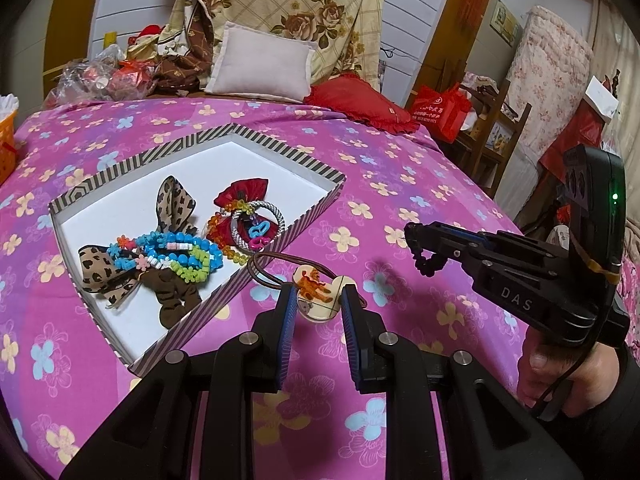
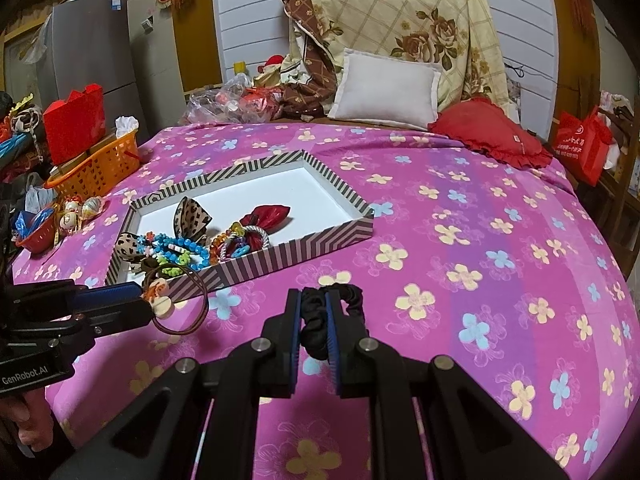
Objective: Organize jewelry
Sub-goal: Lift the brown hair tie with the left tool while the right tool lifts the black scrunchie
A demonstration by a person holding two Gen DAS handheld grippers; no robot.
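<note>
Left wrist | left tongs (image 1: 319, 300) clamp charm hair tie (image 1: 318, 294) | right tongs (image 2: 313, 312) pinch black scrunchie (image 2: 316, 322), partly hidden

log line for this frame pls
left gripper: shut on charm hair tie | right gripper: shut on black scrunchie | striped tray: neither in

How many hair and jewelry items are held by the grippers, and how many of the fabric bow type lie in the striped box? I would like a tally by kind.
Hair tie with cream charm, in left gripper: 1
Black scrunchie, in right gripper: 1
Leopard bow in striped box: 1
Red bow in box: 1
Total: 4
</note>
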